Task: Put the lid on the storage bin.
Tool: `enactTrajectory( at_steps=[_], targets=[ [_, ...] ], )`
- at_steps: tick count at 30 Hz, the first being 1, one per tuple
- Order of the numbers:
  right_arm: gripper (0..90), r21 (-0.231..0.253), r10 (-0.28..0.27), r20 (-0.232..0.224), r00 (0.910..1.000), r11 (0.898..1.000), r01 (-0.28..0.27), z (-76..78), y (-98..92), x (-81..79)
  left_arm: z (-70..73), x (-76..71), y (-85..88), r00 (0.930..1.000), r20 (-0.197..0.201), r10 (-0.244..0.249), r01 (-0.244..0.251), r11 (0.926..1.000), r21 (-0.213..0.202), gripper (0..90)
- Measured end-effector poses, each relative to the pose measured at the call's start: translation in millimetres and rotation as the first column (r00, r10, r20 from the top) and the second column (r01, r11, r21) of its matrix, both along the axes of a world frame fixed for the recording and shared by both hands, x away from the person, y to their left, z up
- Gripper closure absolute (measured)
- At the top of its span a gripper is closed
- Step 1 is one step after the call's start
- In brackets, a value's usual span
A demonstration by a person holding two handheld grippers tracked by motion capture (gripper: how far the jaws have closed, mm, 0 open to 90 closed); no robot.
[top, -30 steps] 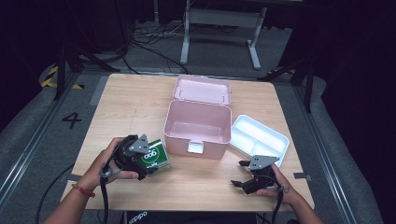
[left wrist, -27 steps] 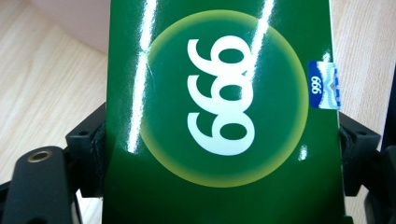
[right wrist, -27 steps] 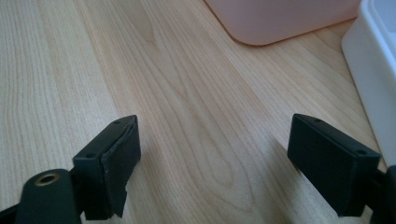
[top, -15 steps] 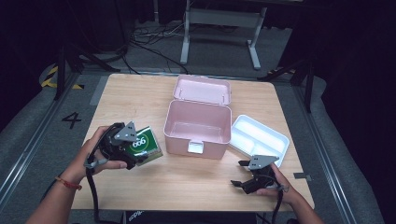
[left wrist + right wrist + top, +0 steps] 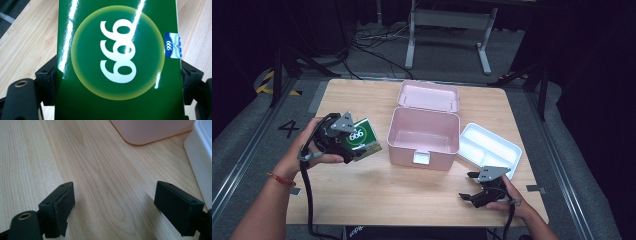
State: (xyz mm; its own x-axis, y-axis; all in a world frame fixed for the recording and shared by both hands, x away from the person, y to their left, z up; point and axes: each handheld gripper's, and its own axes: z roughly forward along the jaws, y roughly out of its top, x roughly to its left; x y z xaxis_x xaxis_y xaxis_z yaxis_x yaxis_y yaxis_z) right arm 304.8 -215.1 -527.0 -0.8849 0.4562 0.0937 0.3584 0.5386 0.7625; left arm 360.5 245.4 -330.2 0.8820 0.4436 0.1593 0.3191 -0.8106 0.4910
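Green glossy carton [image 5: 360, 138], marked 666, is clamped across its width between the jaws of the left gripper [image 5: 346, 141], held off the table [image 5: 362, 195] left of the open pink box [image 5: 424, 135]; its long axis runs onward from the jaws. Right gripper [image 5: 472, 195] rests spread, nothing between, farther from the carton. Against the earlier frames, carton and left hand stand higher and further left; right hand unchanged.

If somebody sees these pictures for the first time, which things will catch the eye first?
First the glossy green box marked 666, clamped in the left gripper above the table's left side. Next the open pink case at the centre, empty, lid tilted back. To its right lies a white tray, and the right gripper rests open near the front edge.
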Motion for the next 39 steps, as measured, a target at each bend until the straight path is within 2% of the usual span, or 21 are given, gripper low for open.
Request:
enactTrajectory(
  at_steps=[6,8,10,12,16,21,23,24,27,30,33,39],
  targets=[
    [16.9,0.000,0.000,0.001,1.0000,1.000,0.000,0.0,0.0,0.1,9.0,16.0,-2.4,0.9998,0.000,-0.018,0.018,0.9997,0.013,17.3],
    [16.9,0.000,0.000,0.000,1.0000,1.000,0.000,0.0,0.0,0.0,17.0,24.8,-6.1,0.9996,-0.001,-0.028,0.028,0.9995,0.017,17.3],
    [16.9,0.000,0.000,0.000,1.0000,1.000,0.000,0.0,0.0,0.0,19.9,27.2,-7.8,0.9995,-0.001,-0.031,0.031,0.9993,0.019,17.3],
    [16.9,0.000,-0.001,0.000,1.0000,1.000,0.001,0.0,0.1,-0.1,27.2,32.3,-11.6,0.9991,0.009,-0.042,0.042,0.9983,0.041,17.3],
    [16.9,0.000,-0.001,0.000,1.0000,1.000,0.001,0.0,0.1,-0.1,45.8,42.7,-18.9,0.9979,0.030,-0.058,0.057,0.9976,0.041,17.4],
    [16.9,0.000,-0.001,-0.001,1.0000,1.000,0.001,0.0,0.0,-0.2,55.6,49.3,-24.7,0.9963,0.037,-0.078,0.076,0.9962,0.042,17.4],
    [16.9,0.000,-0.002,0.000,1.0000,1.000,0.002,0.0,0.0,-0.2,58.8,52.8,-29.4,0.9944,0.036,-0.099,0.097,0.9939,0.053,17.4],
    [16.9,0.000,-0.001,0.000,1.0000,1.000,0.001,0.0,0.0,-0.3,60.8,57.2,-35.8,0.9915,0.024,-0.128,0.126,0.9898,0.066,17.4],
    [16.9,0.000,-0.001,0.000,1.0000,1.000,0.001,0.0,-0.1,-0.3,60.8,60.3,-41.9,0.9894,0.021,-0.144,0.142,0.9877,0.065,17.4],
    [16.9,-0.001,-0.001,0.000,1.0000,1.000,0.001,0.1,-0.2,-0.4,58.6,65.0,-55.0,0.9814,0.008,-0.192,0.191,0.9796,0.062,17.3],
    [17.0,-0.001,0.000,0.000,1.0000,1.000,0.000,0.1,-0.3,-0.5,56.9,66.9,-61.6,0.9780,0.002,-0.209,0.208,0.9759,0.067,17.3],
    [16.9,0.000,0.000,-0.001,1.0000,1.000,0.000,0.1,-0.5,-0.7,52.0,73.7,-89.2,0.9623,-0.023,-0.271,0.272,0.9575,0.097,17.3]
  ],
)
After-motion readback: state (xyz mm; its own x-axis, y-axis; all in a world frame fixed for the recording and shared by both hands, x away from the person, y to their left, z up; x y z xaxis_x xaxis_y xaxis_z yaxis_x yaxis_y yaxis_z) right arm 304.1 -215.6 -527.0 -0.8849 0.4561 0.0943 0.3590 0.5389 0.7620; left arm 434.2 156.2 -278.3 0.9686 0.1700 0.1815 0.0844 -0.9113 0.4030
